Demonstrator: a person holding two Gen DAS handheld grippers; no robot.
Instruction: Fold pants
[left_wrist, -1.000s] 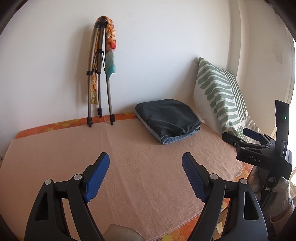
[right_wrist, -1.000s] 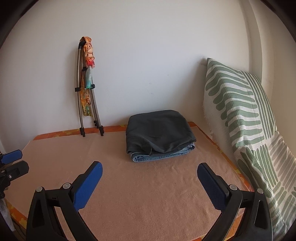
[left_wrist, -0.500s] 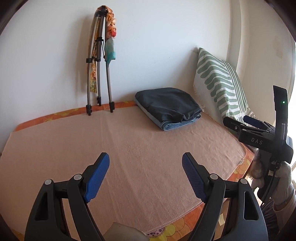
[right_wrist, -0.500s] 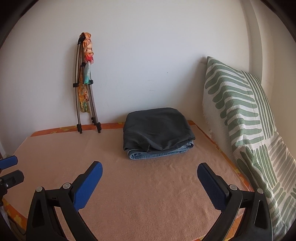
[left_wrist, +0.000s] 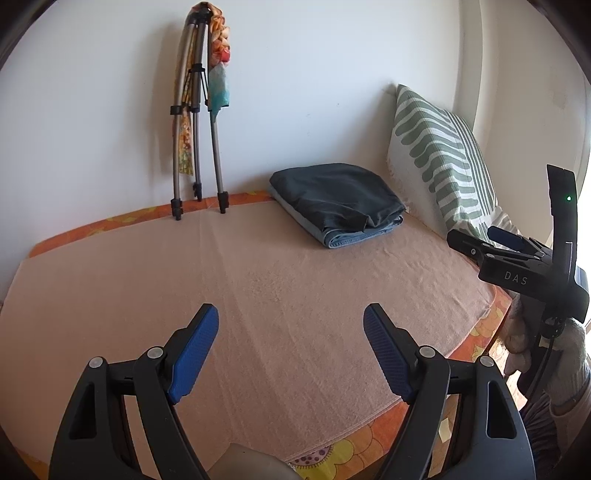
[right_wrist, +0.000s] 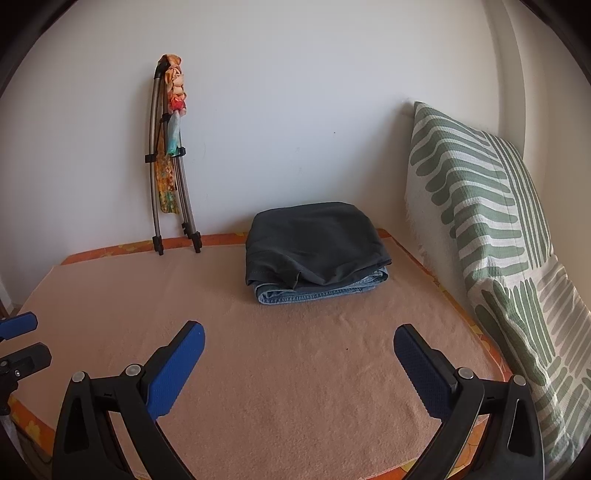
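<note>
A folded stack of pants (left_wrist: 338, 201) (right_wrist: 316, 247), dark grey on top of blue denim, lies at the far side of the bed near the pillow. My left gripper (left_wrist: 291, 321) hovers open over the near part of the peach cover, nothing between its blue pads. My right gripper (right_wrist: 299, 339) is open too, empty, well short of the stack. In the left wrist view the right gripper (left_wrist: 491, 240) shows at the right edge, held by a gloved hand (left_wrist: 569, 354). In the right wrist view, the left gripper's fingertips (right_wrist: 18, 325) poke in at the left edge.
A peach cover (left_wrist: 258, 295) (right_wrist: 295, 369) lies over an orange flowered mattress (left_wrist: 369, 443). A green-and-white pillow (left_wrist: 439, 155) (right_wrist: 491, 229) leans at the right. A folded tripod-like metal frame (left_wrist: 195, 136) (right_wrist: 166, 177) with cloth strips stands against the white wall.
The left wrist view has tilted down a little: the stack and tripod sit higher in frame and more of the mattress edge shows. Both grippers stay open and empty.
</note>
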